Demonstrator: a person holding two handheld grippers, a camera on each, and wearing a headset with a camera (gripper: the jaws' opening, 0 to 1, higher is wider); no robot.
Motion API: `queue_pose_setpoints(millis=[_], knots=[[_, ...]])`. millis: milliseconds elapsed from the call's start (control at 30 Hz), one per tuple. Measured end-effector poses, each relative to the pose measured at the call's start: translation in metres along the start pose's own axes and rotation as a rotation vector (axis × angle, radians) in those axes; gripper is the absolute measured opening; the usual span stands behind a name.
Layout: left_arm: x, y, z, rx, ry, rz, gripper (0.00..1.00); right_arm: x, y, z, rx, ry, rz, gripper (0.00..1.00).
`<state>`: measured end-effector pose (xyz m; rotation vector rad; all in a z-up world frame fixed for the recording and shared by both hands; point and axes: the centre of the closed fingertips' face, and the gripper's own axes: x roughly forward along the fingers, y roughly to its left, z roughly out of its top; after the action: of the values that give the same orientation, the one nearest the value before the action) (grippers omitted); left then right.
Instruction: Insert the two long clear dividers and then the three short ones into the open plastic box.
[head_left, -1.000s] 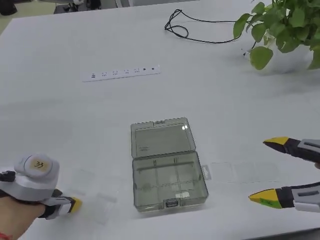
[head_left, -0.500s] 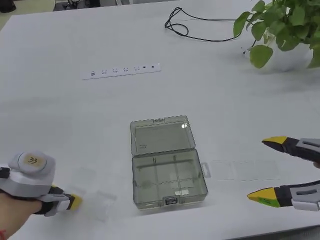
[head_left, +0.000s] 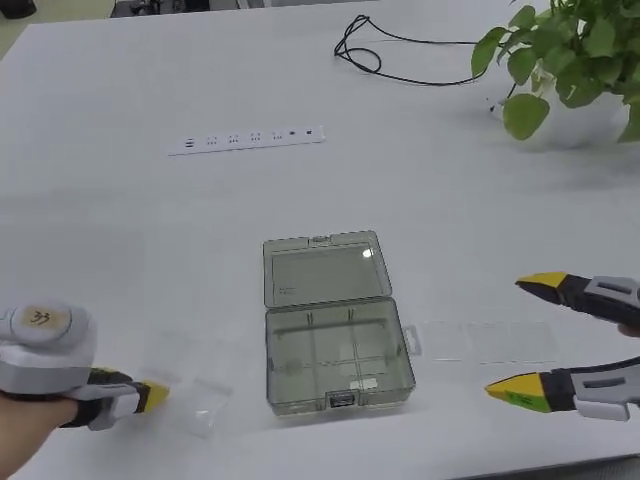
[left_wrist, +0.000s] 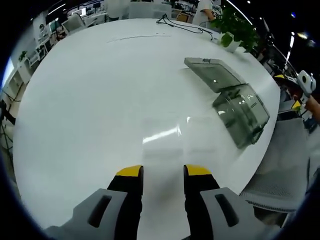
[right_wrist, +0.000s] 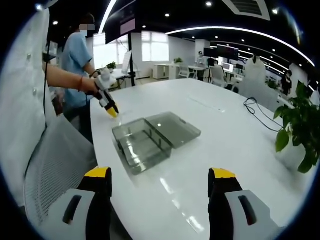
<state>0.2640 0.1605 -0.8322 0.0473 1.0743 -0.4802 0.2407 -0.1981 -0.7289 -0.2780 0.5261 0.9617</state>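
Hovering with jaws spread wide and empty, right gripper (head_left: 508, 337) sits just beside long clear dividers (head_left: 468, 342) lying flat right of the open plastic box (head_left: 340, 404); left gripper (left_wrist: 164, 172), jaws narrowly parted, empty, near short dividers (head_left: 200, 405); first pick-up seemingly pending, next move: pinch a thin long-divider edge

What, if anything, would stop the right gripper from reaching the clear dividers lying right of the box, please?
Probably nothing, so yes: the right gripper hangs open next to the clear dividers, which lie flat on the table right of the box, with nothing between gripper and dividers.
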Motion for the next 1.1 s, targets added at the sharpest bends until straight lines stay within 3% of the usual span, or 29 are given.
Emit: queue_pose_setpoints(millis=[200,433,467,767,1100], knots=[[-0.012,-0.008,0.013,-0.048,-0.077,-0.036,0.30,0.002,-0.001,0.013,0.011,-0.030,-0.008,0.77],[-0.027,-0.030,0.038,-0.075,-0.179,-0.092,0.30,0.004,-0.004,0.038,0.052,-0.093,-0.024,0.73],[-0.030,-0.037,0.044,-0.088,-0.208,-0.115,0.30,0.004,-0.004,0.044,0.069,-0.104,-0.027,0.72],[-0.042,-0.079,0.075,-0.105,-0.317,-0.227,0.30,0.011,0.003,0.082,0.142,-0.170,-0.022,0.62],[-0.049,-0.134,0.102,-0.103,-0.400,-0.355,0.30,0.031,0.022,0.114,0.220,-0.207,-0.012,0.51]])
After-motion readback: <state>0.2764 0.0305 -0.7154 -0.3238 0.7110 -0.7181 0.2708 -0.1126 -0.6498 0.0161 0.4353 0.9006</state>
